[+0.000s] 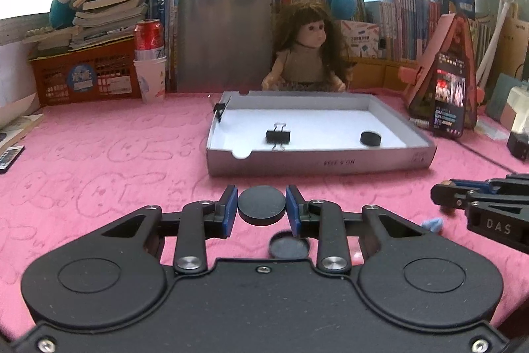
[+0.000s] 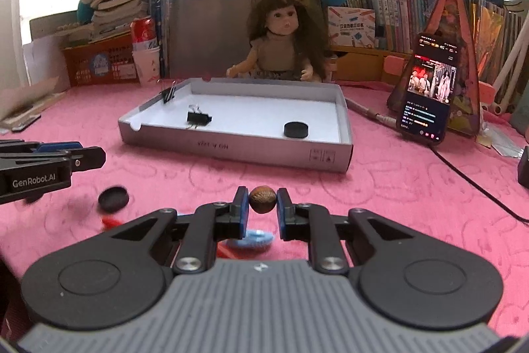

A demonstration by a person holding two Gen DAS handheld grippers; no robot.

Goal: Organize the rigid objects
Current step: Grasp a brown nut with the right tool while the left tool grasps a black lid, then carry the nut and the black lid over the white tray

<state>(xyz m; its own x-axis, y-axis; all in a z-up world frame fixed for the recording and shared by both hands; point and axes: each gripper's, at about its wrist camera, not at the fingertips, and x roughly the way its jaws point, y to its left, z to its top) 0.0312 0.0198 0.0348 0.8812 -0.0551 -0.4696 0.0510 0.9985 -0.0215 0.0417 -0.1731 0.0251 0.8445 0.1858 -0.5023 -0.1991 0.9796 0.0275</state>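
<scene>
Left hand-held gripper clamped on a black disc, in front of the box. Right hand-held gripper clamped on a brown nut, also in front. Inside the box: 1 disc, 1 binder clip; another clip on its left wall.

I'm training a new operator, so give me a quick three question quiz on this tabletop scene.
1. True or false: the left gripper is shut on a black disc.
2. What does the right gripper hold? A) binder clip B) walnut C) coin
3. How many binder clips lie flat on the floor of the grey tray, not counting the one clipped to its wall?

Key: 1 true; 2 B; 3 one.
</scene>
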